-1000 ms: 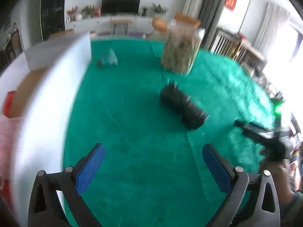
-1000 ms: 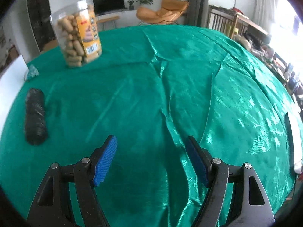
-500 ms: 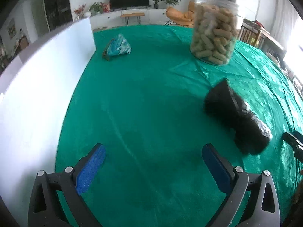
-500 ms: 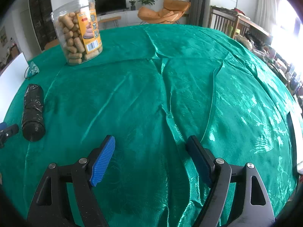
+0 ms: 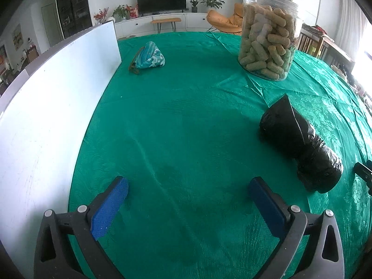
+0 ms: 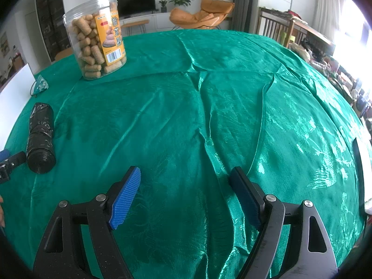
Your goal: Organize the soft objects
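one black bag roll (image 5: 300,146), one teal patterned pouch (image 5: 150,57), one snack jar (image 5: 267,37), one white box (image 5: 46,116), two hand-held grippers, left (image 5: 188,200) and right (image 6: 186,193)

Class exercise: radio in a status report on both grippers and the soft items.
Left gripper open, empty. Right gripper open, empty. Black bag roll and blue pouch untouched on cloth. Nothing in the way.

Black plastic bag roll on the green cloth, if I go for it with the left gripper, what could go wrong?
1. The black plastic bag roll lies on its side and looks slick, so it may roll or squirt out of the left gripper, now open.
2. The green tablecloth is wrinkled and could bunch up under the fingers.
3. The snack jar stands just beyond the roll; a wide swing might knock it.
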`<state>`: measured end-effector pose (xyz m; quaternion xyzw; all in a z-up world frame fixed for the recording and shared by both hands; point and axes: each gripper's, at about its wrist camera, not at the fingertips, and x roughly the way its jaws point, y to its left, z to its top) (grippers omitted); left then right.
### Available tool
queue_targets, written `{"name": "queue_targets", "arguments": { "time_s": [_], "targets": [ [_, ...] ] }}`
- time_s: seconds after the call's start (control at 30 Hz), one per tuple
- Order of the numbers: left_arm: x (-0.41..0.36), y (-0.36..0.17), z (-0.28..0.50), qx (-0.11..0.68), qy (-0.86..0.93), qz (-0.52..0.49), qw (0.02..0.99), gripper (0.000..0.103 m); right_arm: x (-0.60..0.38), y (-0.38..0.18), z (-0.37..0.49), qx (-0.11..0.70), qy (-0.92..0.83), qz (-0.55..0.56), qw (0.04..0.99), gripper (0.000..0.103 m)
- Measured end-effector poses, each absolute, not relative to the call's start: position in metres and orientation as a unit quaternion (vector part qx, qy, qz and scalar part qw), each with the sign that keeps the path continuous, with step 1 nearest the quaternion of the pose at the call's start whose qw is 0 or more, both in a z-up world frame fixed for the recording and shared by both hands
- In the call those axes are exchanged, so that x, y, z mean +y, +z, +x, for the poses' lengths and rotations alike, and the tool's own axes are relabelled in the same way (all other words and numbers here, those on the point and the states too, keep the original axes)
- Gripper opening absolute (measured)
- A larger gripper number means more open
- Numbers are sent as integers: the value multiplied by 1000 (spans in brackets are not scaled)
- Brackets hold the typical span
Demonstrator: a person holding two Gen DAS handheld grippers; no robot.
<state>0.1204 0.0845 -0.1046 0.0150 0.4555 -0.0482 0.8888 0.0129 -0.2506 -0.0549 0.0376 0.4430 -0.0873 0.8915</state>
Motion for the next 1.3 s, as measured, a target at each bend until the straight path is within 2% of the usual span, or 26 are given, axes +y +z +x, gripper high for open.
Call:
{"name": "queue_targets", "arguments": {
  "time_s": [0.77,0.93,1.1,1.3],
  "targets": [
    [84,-104,120,455,-48,15,889,103,-250,-55,12,441,-78,43,893,84],
    [84,-104,121,455,-47,15,889,103,-247,-35,14,416,12,125,901,83],
    [84,-104,121,455,-46,14,889,103,-180,-14,61,456,151,71,874,83],
    [84,-104,121,455,-47,15,889,103,-104,-38,107,536,232,6,812,79]
  ]
}}
